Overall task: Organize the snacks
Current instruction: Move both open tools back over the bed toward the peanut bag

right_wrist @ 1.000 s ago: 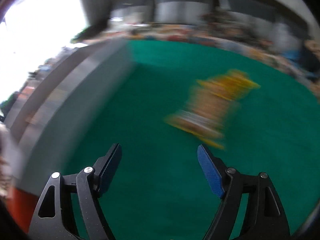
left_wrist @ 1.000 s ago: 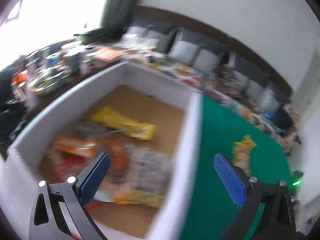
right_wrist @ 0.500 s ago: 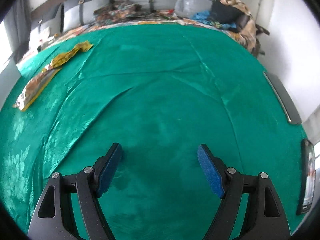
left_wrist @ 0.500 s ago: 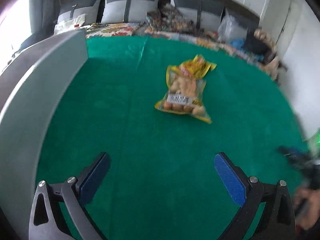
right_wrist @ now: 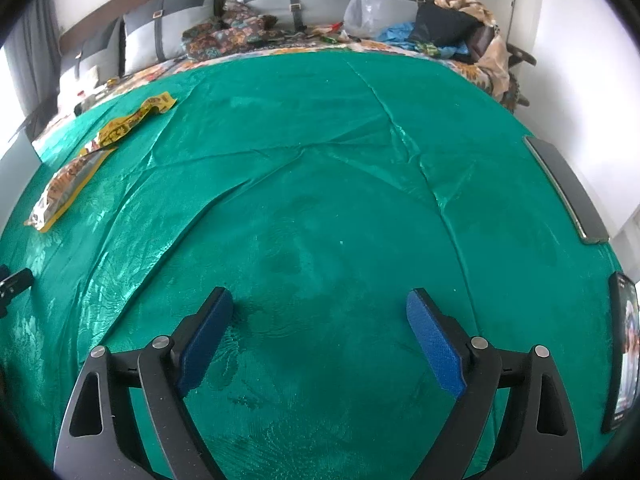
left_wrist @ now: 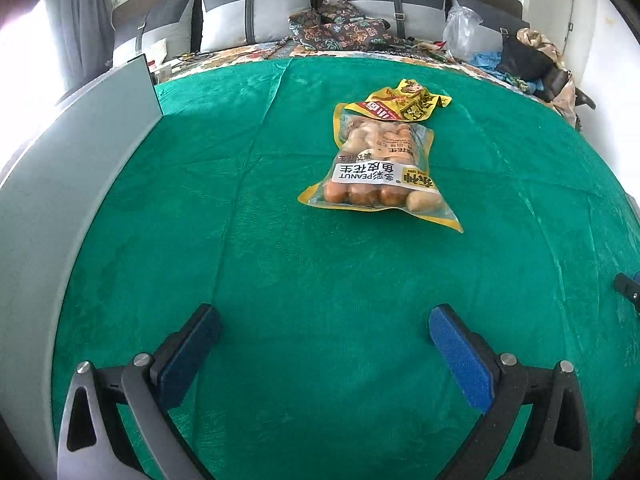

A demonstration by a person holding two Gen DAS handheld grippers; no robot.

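Observation:
A yellow bag of coated peanuts (left_wrist: 380,168) lies flat on the green cloth (left_wrist: 280,260), with a smaller yellow packet (left_wrist: 404,102) touching its far end. My left gripper (left_wrist: 324,334) is open and empty, well short of the bag. The grey wall of the snack box (left_wrist: 52,184) stands at the left. In the right wrist view the same bag (right_wrist: 66,188) and packet (right_wrist: 136,118) lie far left. My right gripper (right_wrist: 320,334) is open and empty over bare green cloth (right_wrist: 340,200).
Two dark phones (right_wrist: 566,188) (right_wrist: 622,354) lie at the cloth's right edge. A sofa with grey cushions (left_wrist: 260,12), patterned fabric, a plastic bag (right_wrist: 362,6) and clothes stands behind. The right gripper's tip (left_wrist: 626,290) shows at the left view's right edge.
My left gripper swung from over the box of snacks to face the peanut bag and moved closer to it. My right gripper turned right, away from the bag, and has since held still.

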